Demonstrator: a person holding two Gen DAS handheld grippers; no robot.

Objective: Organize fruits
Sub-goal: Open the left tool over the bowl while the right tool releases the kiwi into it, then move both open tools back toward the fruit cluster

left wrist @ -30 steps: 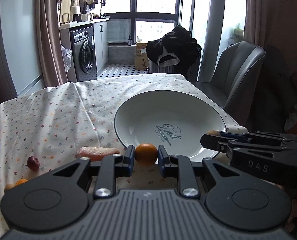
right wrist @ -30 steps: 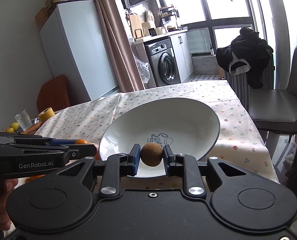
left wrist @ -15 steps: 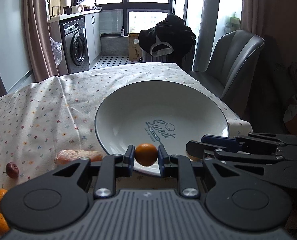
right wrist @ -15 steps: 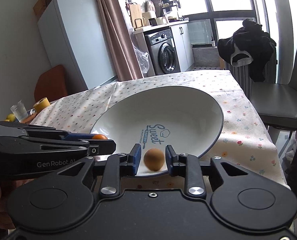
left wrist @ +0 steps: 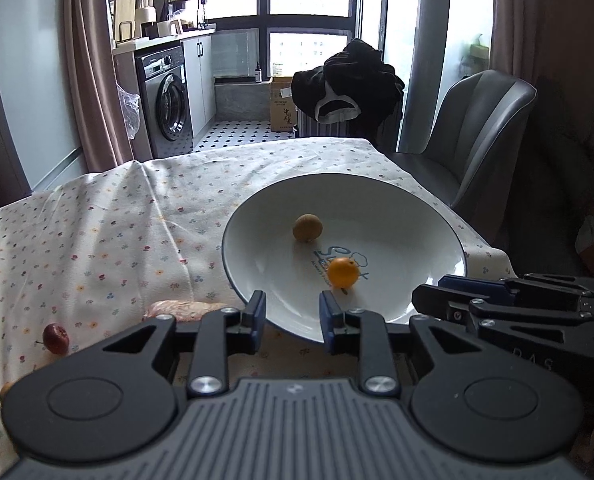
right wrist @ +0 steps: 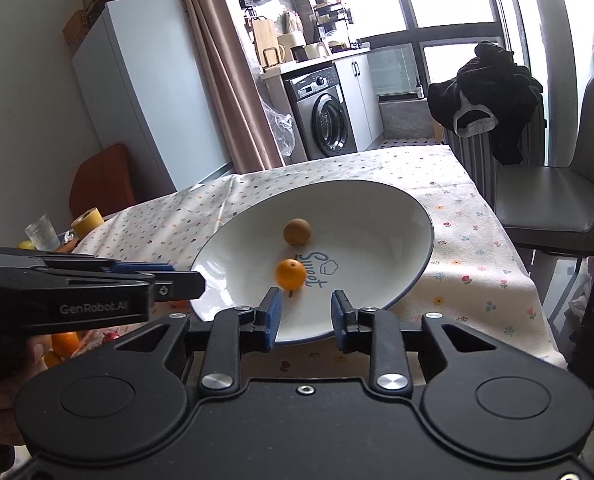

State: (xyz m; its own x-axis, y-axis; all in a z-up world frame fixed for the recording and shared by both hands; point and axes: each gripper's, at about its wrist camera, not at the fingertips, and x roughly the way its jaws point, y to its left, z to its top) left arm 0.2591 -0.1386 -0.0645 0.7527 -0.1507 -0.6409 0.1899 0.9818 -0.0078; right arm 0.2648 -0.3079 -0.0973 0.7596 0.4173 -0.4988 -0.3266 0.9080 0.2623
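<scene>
Both my grippers stand empty at the near rim of the wide white ceramic plate (left wrist: 397, 208); two fruits lie inside it.

My left gripper (left wrist: 288, 317) has its jaws spread wide, holding nothing; my right gripper (right wrist: 305, 313) likewise. The small round orange fruit (left wrist: 343, 272) rests on the plate's blue lettering, the brown kiwi-like fruit (left wrist: 307, 227) just beyond it, apart. On the flower-print tablecloth (left wrist: 97, 232) to the left lie a small dark-red fruit (left wrist: 56, 338) and a pale pink wrapped item (left wrist: 181, 309), the latter partly hidden by my left fingers.
</scene>
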